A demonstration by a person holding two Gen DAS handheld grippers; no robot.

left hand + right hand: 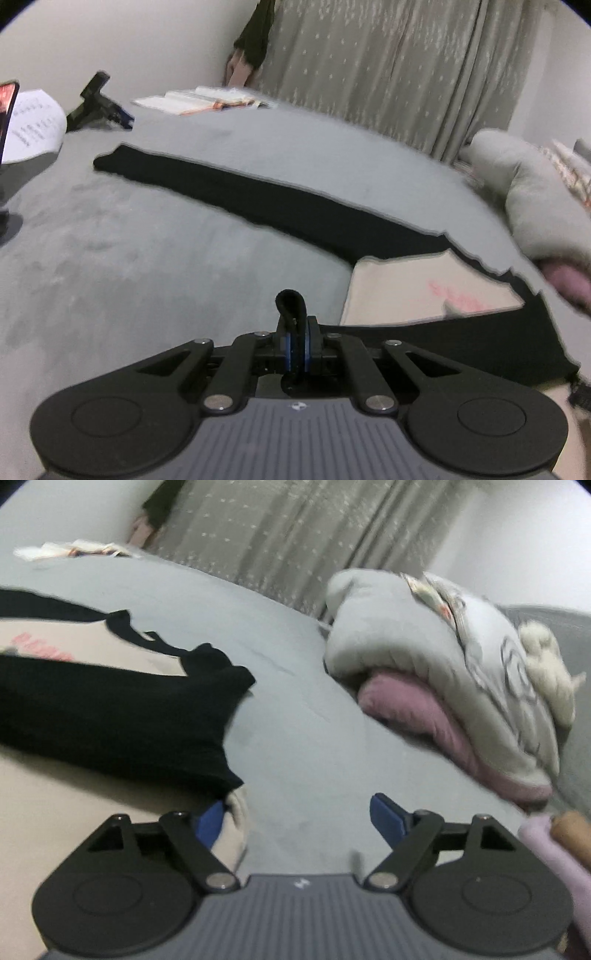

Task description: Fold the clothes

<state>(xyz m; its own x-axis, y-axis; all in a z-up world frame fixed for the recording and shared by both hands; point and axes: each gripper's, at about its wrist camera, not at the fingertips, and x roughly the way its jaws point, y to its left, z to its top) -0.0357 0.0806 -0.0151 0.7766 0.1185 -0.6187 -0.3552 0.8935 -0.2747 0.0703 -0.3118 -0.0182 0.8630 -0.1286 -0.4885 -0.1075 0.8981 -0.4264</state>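
the shirt [424, 295], black and cream, lies flat on the grey bed [147, 258]. the left gripper [296, 332] is clamped on a loop of its black edge; the right gripper [299, 819] stands wide, empty, beside the hem. advice: carry the pinched edge low and taut across the shirt. blur hides the shirt's print, and its near end is cut off.

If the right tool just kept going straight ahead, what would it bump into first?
Probably the bare grey bedsheet ahead of the open right tool. The heap of grey and pink bedding lies off to its right; depth is hard to judge.
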